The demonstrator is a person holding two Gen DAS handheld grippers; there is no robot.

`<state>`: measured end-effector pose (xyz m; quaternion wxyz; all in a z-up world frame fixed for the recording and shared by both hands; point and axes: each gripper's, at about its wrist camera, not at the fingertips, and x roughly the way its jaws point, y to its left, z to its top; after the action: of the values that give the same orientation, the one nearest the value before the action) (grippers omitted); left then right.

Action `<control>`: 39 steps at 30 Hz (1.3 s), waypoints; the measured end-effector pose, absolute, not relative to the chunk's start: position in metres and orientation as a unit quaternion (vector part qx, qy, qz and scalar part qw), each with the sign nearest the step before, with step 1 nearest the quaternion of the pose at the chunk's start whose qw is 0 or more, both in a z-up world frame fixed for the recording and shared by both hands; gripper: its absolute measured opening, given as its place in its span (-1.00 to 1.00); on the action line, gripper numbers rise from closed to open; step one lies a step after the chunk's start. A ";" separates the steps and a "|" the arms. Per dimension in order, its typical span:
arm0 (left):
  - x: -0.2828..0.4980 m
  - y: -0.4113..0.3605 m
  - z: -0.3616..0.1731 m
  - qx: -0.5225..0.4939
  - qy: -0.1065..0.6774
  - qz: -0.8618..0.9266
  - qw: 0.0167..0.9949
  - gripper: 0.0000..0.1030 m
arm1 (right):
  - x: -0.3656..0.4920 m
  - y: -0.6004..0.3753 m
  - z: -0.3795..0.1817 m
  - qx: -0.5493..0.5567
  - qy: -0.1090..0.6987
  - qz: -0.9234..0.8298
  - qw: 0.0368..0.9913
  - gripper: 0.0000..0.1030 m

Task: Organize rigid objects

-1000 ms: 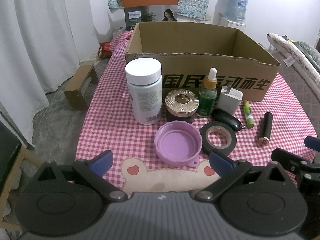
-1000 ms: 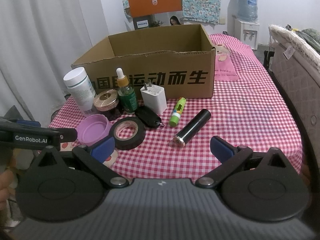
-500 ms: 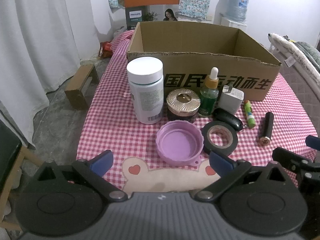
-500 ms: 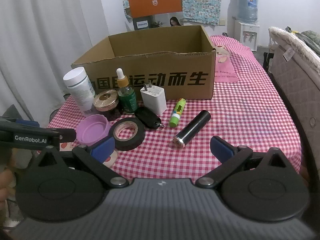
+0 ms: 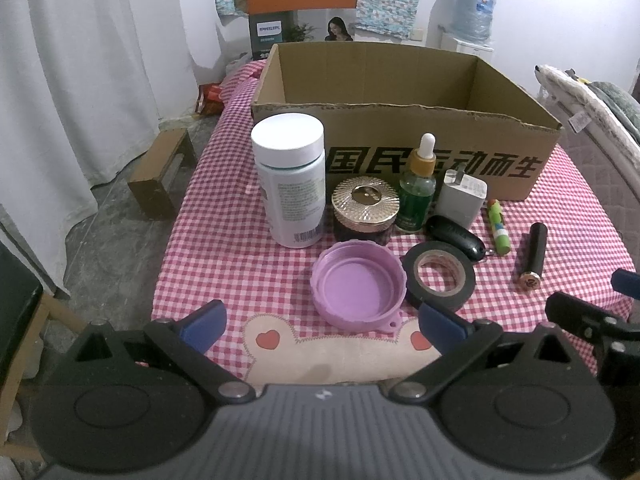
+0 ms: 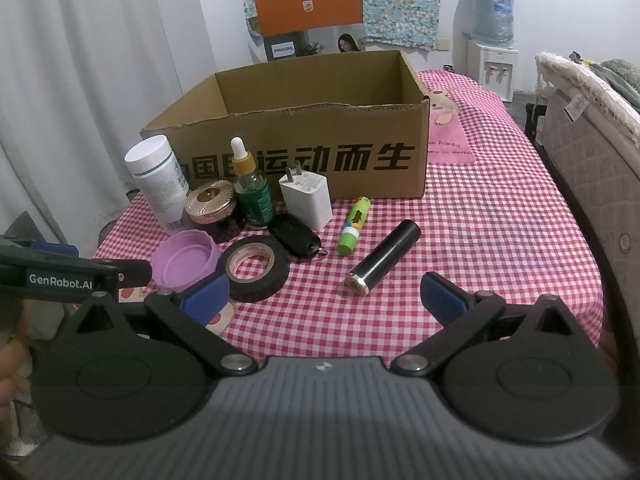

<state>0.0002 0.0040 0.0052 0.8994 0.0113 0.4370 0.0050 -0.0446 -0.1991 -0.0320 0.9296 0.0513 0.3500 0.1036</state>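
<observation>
The left gripper (image 5: 320, 326) hangs with its blue-tipped fingers (image 5: 202, 326) spread wide and holds nothing; it sits low over the near edge of the table (image 5: 224, 248), above a bear patch on the red checked cloth. The right gripper (image 6: 325, 294) is likewise wide open and empty, its fingers (image 6: 442, 298) on either side of bare cloth.

Just ahead of the left gripper lies a purple lid (image 5: 358, 286), open side up, touching a roll of black tape (image 5: 439, 278) on its right. Behind the lid stand a dark jar with a gold lid (image 5: 365, 210) and, to its left, a tall white bottle (image 5: 290, 184). To the right of the jar come a green dropper bottle (image 5: 418, 192), a white charger (image 5: 462, 198) and, in front of the charger, a black key fob (image 5: 456, 237).

Farther right, a green glue stick (image 6: 354, 226) lies on the cloth, and a black tube (image 6: 384, 262) lies apart from it, pointing toward the right gripper.

Behind all these stands an open cardboard box (image 5: 404, 148) with black printed characters on its front. What lies in its bottom cannot be told.

Past the box, an orange and white carton (image 5: 300, 8) stands against the wall. A water dispenser (image 6: 492, 36) is at the far right.
</observation>
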 end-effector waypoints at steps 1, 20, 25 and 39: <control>0.000 0.004 0.005 0.012 0.437 0.004 0.899 0.99 | -0.044 -0.199 -0.032 0.052 0.351 0.103 0.929 0.98; 0.018 -0.058 0.016 0.078 0.360 -0.241 0.898 0.80 | 0.015 -0.263 -0.042 0.161 0.394 0.098 0.900 0.65; 0.032 -0.093 0.000 0.109 0.372 -0.293 0.874 0.37 | 0.047 -0.269 -0.057 0.169 0.433 0.105 0.879 0.18; 0.082 -0.145 -0.046 0.123 0.425 -0.328 0.835 -0.20 | 0.081 -0.274 -0.079 0.200 0.478 0.132 0.845 -0.40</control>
<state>0.0820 -0.1445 -0.0460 0.8346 0.1229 0.4249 -0.3282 0.0813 -0.2738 -0.0793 0.8452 0.1998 0.4778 0.1317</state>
